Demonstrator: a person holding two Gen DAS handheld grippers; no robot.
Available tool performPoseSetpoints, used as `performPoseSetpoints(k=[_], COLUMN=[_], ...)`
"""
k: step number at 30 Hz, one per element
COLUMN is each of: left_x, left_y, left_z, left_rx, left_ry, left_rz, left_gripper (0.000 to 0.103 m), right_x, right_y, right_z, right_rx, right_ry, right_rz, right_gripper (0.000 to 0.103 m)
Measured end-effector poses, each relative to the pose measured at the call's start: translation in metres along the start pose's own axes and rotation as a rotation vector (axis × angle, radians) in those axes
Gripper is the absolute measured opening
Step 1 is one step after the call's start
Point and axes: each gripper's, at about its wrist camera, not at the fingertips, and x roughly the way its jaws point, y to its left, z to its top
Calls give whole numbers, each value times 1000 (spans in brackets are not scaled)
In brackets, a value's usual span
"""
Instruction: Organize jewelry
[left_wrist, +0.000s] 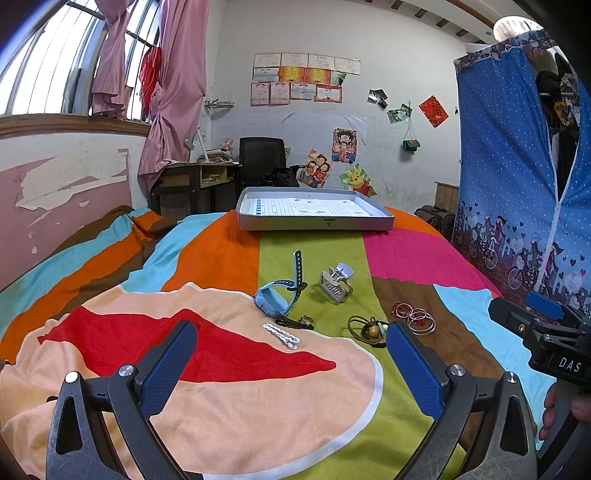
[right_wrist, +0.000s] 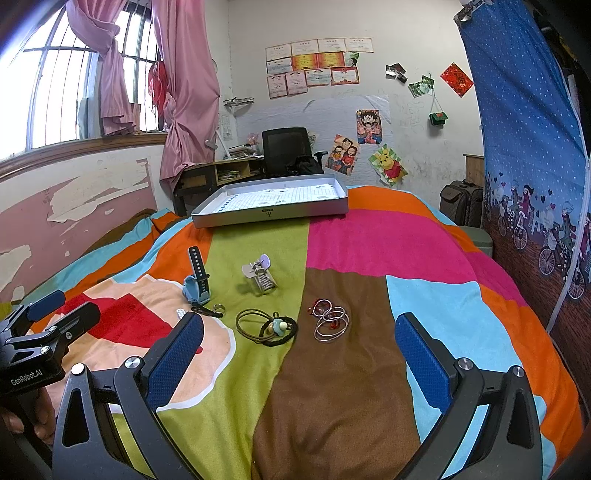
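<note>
Thin metal bangles (right_wrist: 331, 320) lie in a loose overlapping heap on the brown stripe of the bedspread (right_wrist: 340, 387), ahead of my right gripper (right_wrist: 299, 363), whose fingers stand wide apart with nothing between them. My left gripper (left_wrist: 288, 363) is just as wide and empty, facing the white chain (left_wrist: 281, 335) on the peach patch. I judge the bangles light, stiff and slippery, so I would pinch across the wires where they cross. The hair ties (right_wrist: 266, 325) are soft and should give; any loop will do. The blue watch (left_wrist: 279, 293) looks heaviest, best taken by its case, not its upstanding strap. The hair claw (left_wrist: 336, 282) is rigid, graspable at its body. The grey tray (left_wrist: 314, 221) waits empty at the bed's far end.
</note>
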Motion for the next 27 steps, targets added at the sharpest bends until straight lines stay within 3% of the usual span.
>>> performPoseSetpoints(k=[27], left_x=[0], left_y=[-2], left_z=[-1], left_rx=[4], left_ry=[-1], left_rz=[3], left_gripper=[103], right_x=[1], right_y=[2], right_z=[-2], right_rx=[5], right_ry=[-12], right_rz=[-2], right_gripper=[102])
